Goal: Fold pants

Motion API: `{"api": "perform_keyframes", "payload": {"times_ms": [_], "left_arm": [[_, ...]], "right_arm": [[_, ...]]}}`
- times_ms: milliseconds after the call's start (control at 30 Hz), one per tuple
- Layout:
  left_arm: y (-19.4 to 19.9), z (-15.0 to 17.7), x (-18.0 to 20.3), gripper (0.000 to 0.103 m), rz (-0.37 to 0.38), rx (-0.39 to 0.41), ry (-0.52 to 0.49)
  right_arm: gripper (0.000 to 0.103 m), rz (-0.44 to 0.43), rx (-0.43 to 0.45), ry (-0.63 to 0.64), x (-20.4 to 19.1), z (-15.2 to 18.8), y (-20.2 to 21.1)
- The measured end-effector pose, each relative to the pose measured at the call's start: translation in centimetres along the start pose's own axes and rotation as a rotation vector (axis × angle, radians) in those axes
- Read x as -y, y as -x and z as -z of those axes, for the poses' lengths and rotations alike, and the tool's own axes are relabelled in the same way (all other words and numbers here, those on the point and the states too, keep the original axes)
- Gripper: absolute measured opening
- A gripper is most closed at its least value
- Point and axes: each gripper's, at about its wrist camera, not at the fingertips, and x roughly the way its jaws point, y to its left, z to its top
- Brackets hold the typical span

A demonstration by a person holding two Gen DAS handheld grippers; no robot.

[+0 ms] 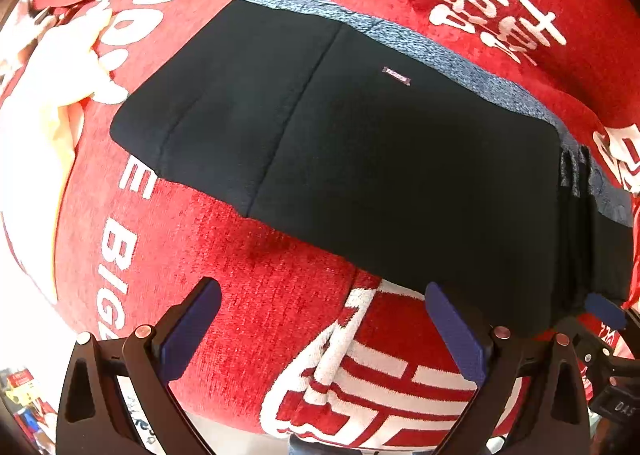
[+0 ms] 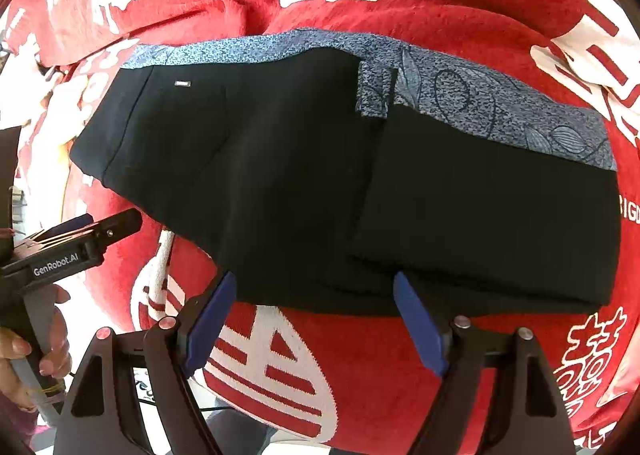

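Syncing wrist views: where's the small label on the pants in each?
Left wrist: label sits upper centre on the black pants, just below the blue patterned band.
Right wrist: label sits upper left, again under the band.
Shared landmark: that blue patterned band along the pants' far edge.

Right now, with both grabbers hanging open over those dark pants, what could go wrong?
The pants lie in stacked layers near the right gripper, so its fingers might pinch only the top layer and pull the fold apart.

The red blanket underneath is soft and rumpled; the left gripper could snag it along with the pants' edge.
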Motion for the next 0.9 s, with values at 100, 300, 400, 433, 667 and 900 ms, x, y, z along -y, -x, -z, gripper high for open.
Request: {"api": "perform_keyframes", "payload": {"times_ms": [100,300,400,433,667,900], "left_arm": [[-0.1,0.0,-0.2,0.102,-0.005,0.001,0.001],[0.0,0.1,-0.3,0.102,-0.01,0.009,0.01],[-0.2,0.0,-0.6,0.102,-0.009,0.009,0.021],[-0.2,0.0,-0.7,0.102,-0.009,0.011,0.026],[-0.9,-0.3,-2.6,0.102,0.043,-0.009,0.082],[0.9,-1.6,-7.5,0.102,0.225,0.111,0.246]], "right_arm": [[0.084,-0.009,0.001,-0.001,-0.2,0.0,0.2],[0.084,-0.022,0.001,0.012,-1.3,-0.2,0.2],[0.084,-0.013,-0.003,0.018,-1.7,-0.2,-0.1],[0.084,-0.01,-0.006,0.018,-1.7,-0.2,-0.2],[0.085,-0.005,-0.01,0.023,-1.7,-0.1,-0.5],[0.086,-0.023,-0.017,0.021,-1.6,-0.2,-0.7]]}}
